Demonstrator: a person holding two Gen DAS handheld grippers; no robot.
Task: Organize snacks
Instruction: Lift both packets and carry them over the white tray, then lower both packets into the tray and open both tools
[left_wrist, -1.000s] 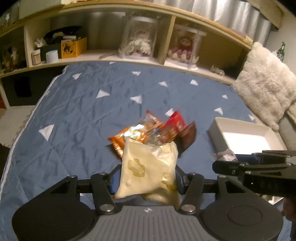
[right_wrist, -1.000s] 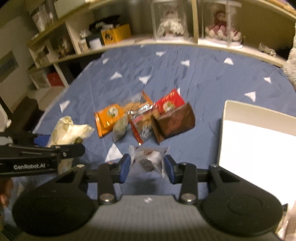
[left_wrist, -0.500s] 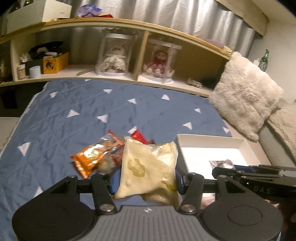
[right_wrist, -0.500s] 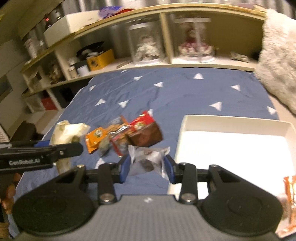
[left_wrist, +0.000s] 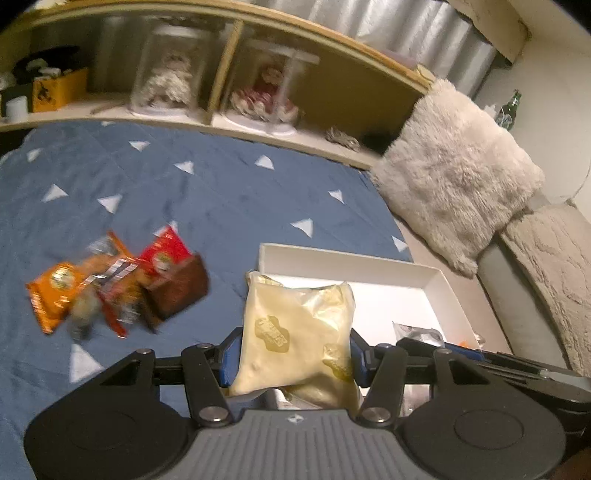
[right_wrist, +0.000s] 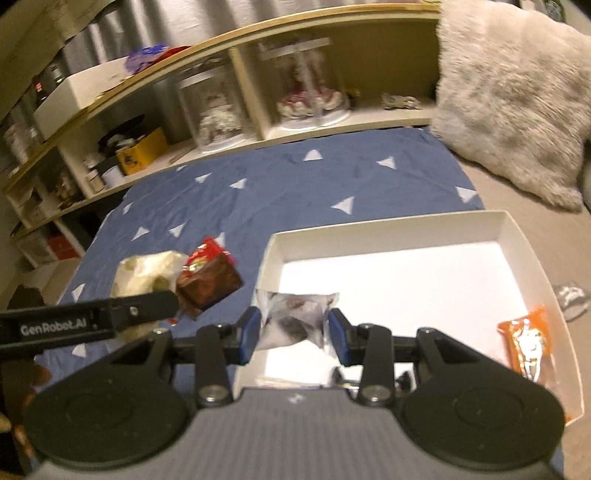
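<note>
1. Pale yellow plastic forms the pouch (left_wrist: 295, 332) clamped between the blue pads of the left gripper (left_wrist: 293, 356); the pouch stands upright in the jaws, in front of the near left corner of the white box (left_wrist: 347, 264).
2. Clear film wraps the dark snack packet (right_wrist: 295, 321) that the right gripper (right_wrist: 293, 334) pinches from both sides; the packet hangs over the near left part of the box interior.
3. White box position: on the bed, at the right edge of the blue quilt (left_wrist: 207, 192) printed with white triangles.
4. Box contents visible in the right wrist view: one orange packet (right_wrist: 528, 343) against the right wall; most of the floor is bare.
5. Loose snacks on the quilt, left of the box: an orange bag (left_wrist: 55, 291), a red packet (left_wrist: 164, 251) and a brown packet (left_wrist: 177, 291), overlapping in one pile. Motion blur hides their labels.
6. Left gripper as seen from the right wrist camera: a black bar crossing the lower left, with the yellow pouch behind it.
7. Surroundings: a fluffy cream pillow (left_wrist: 454, 177) lies beyond the box, and a wooden shelf (left_wrist: 229, 74) with two clear cases runs behind the bed.
</note>
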